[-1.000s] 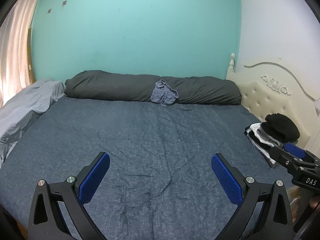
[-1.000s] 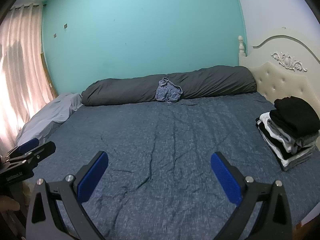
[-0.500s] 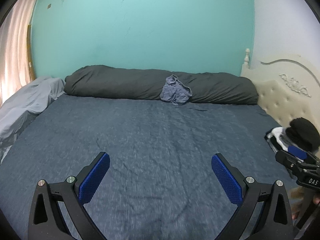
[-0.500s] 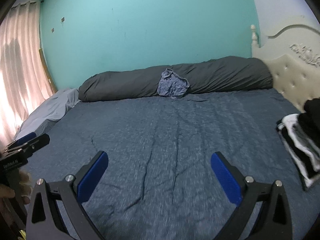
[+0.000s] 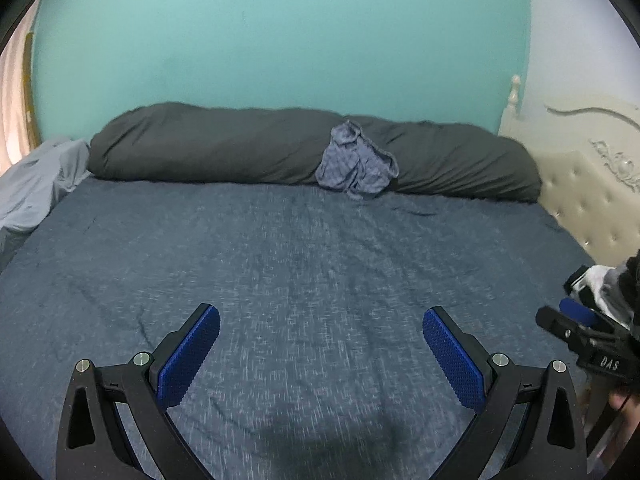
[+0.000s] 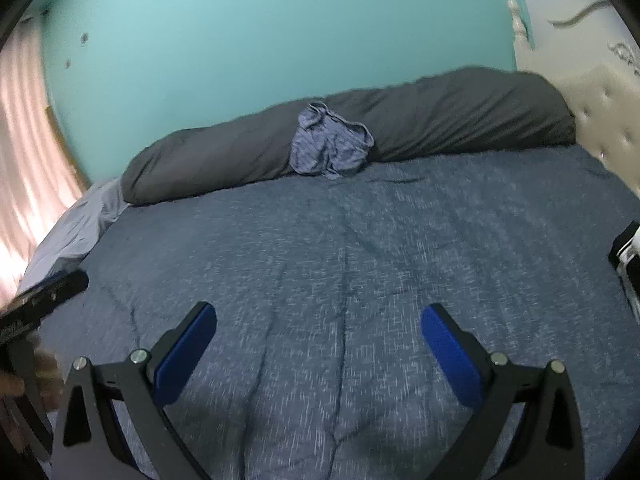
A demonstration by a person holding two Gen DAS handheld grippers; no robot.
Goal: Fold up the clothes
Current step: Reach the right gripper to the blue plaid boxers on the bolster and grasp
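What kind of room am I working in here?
Most likely a home bedroom: a wide bed with a blue cover, a tufted cream headboard at its right side, and a long dark grey rolled duvet along the teal wall, with a crumpled blue garment resting against it.

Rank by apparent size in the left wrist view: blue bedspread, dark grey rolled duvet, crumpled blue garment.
1. blue bedspread, fills most of the frame.
2. dark grey rolled duvet, spans the bed's far edge.
3. crumpled blue garment, small, leaning against the duvet.
The nearer bedspread is exaggerated by the fisheye, but the order is clear.
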